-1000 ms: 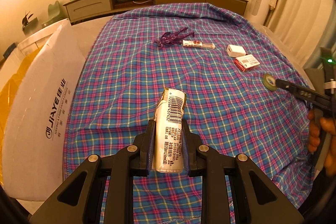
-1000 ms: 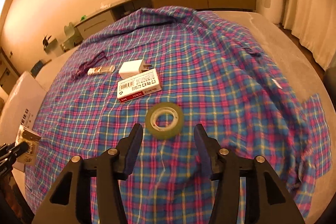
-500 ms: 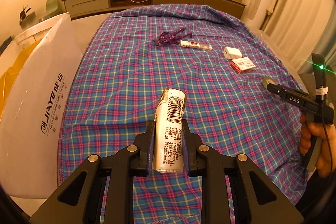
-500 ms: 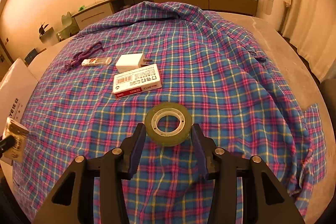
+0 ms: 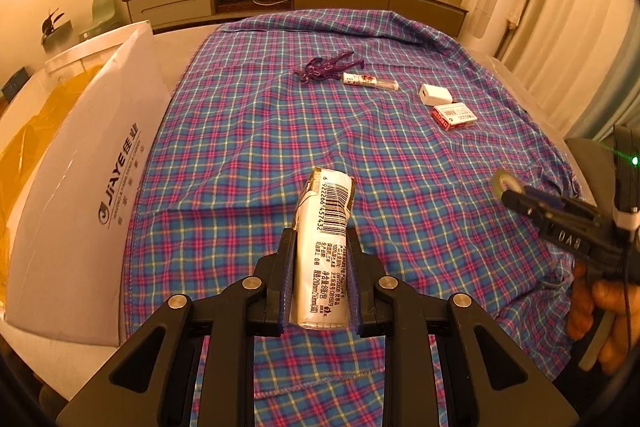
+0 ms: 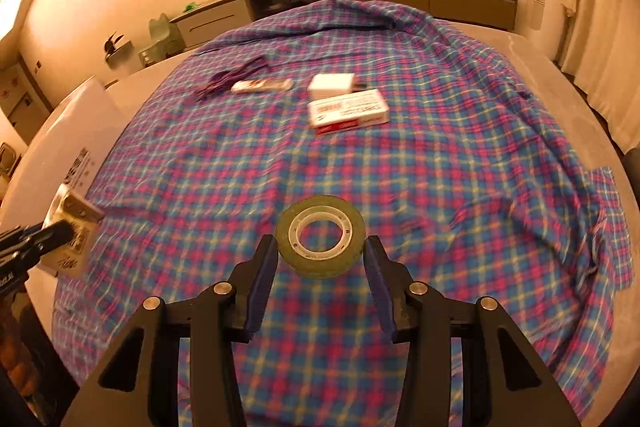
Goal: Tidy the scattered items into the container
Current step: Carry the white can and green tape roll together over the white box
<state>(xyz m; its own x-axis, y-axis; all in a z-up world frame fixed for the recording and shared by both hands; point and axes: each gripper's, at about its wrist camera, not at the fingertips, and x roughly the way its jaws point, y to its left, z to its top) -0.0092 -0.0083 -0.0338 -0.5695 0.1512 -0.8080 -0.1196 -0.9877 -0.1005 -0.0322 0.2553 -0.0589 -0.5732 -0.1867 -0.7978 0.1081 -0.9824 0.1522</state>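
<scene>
Left gripper (image 5: pixel 320 263) is clamped on a packet (image 5: pixel 324 235); right gripper (image 6: pixel 320 259) is pinched around a tape roll (image 6: pixel 320 241).

Readable text on three things
"JiAYE" on the white box (image 5: pixel 80 163); barcode digits "6 922266 457432" on the pack (image 5: pixel 324 239); "DAS" on the right gripper (image 5: pixel 508 195)

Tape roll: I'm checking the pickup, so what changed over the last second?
The right claw advanced and closed on the tape roll, then lifted it off the plaid cloth. The left claw stayed shut on the tissue pack; other items stayed put.
</scene>
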